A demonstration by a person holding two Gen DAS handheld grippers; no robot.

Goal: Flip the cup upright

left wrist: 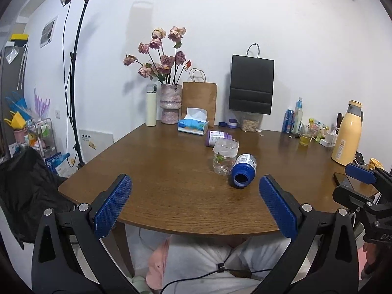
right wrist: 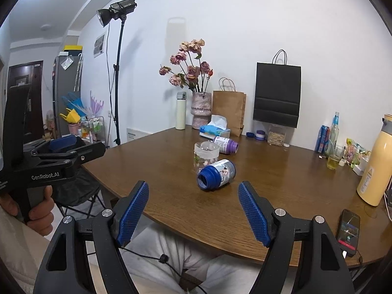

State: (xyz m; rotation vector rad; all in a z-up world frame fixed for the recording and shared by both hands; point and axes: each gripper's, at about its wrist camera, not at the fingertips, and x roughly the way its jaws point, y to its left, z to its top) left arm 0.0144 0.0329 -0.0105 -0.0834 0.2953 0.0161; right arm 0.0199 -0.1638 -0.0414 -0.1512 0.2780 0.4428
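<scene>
A blue cup (left wrist: 243,170) lies on its side on the brown table (left wrist: 159,186), its open mouth toward me; it also shows in the right wrist view (right wrist: 216,175). A purple cup (left wrist: 216,138) lies on its side farther back, also in the right wrist view (right wrist: 226,144). A clear cup (left wrist: 225,156) stands upright between them, also in the right wrist view (right wrist: 205,155). My left gripper (left wrist: 194,202) is open and empty, near the table's front edge, short of the blue cup. My right gripper (right wrist: 193,212) is open and empty, just short of the blue cup.
A tissue box (left wrist: 193,123), flower vase (left wrist: 170,103), white bottle (left wrist: 151,105) and paper bags (left wrist: 199,99) stand at the back. A yellow thermos (right wrist: 374,164), a glass (right wrist: 333,158) and bottles sit at the right. A phone (right wrist: 349,231) lies near the front right edge.
</scene>
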